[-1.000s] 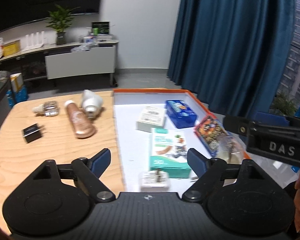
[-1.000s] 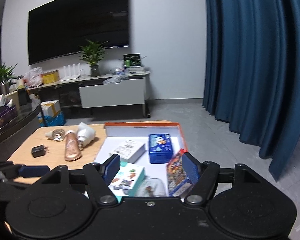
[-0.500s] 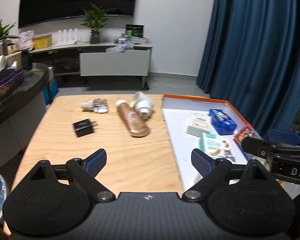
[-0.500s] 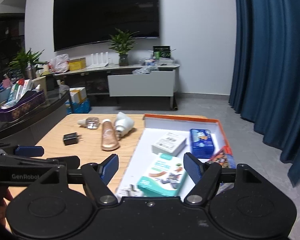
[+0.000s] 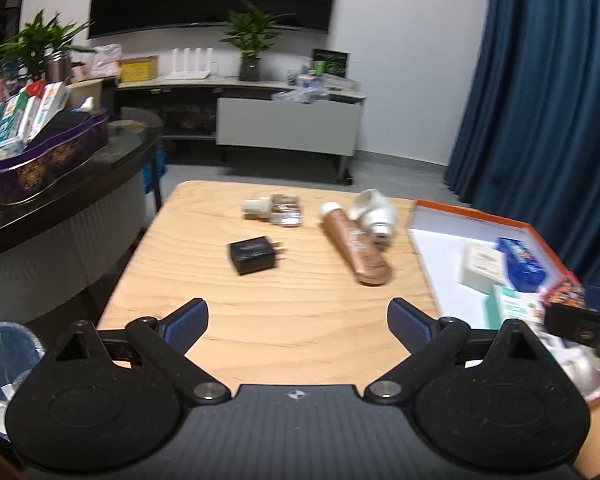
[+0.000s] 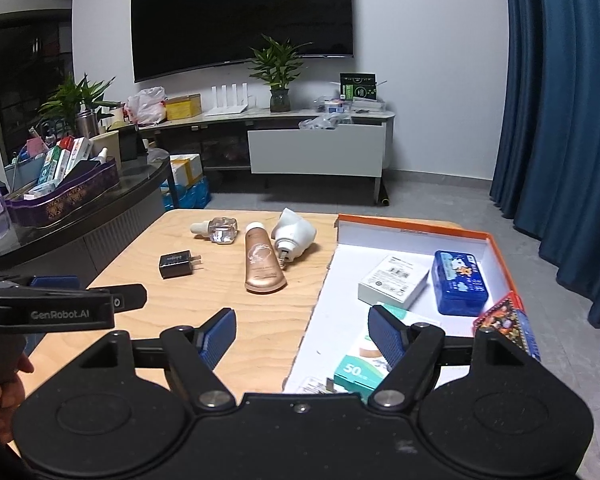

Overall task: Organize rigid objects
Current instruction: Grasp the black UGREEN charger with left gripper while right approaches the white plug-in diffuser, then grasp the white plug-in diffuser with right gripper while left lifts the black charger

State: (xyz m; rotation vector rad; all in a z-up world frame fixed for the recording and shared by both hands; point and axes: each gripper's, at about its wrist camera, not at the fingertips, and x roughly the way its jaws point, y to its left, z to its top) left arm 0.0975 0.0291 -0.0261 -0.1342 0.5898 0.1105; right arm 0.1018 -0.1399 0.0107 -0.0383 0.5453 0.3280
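On the wooden table [image 5: 292, 320] lie a black charger [image 5: 254, 256], a copper tube [image 5: 356, 246], a white plug device [image 5: 374, 212] and a small glass bottle [image 5: 276, 209]. They also show in the right wrist view: charger [image 6: 176, 265], tube [image 6: 261, 258], white device [image 6: 294, 234], bottle [image 6: 218, 230]. My left gripper [image 5: 298, 322] is open and empty, near the table's front edge. My right gripper [image 6: 302, 334] is open and empty over the left edge of the orange-rimmed tray [image 6: 412, 229].
The tray holds a blue tin [image 6: 458, 282], a white box [image 6: 394, 280], a teal box [image 6: 360, 368] and a colourful box [image 6: 508, 324]. A dark curved counter [image 6: 100, 200] with a purple bin stands left. A bin [image 5: 4, 356] sits at the lower left.
Both grippers have swung left, away from the tray and toward the loose items on the wood. Both stayed open and empty.
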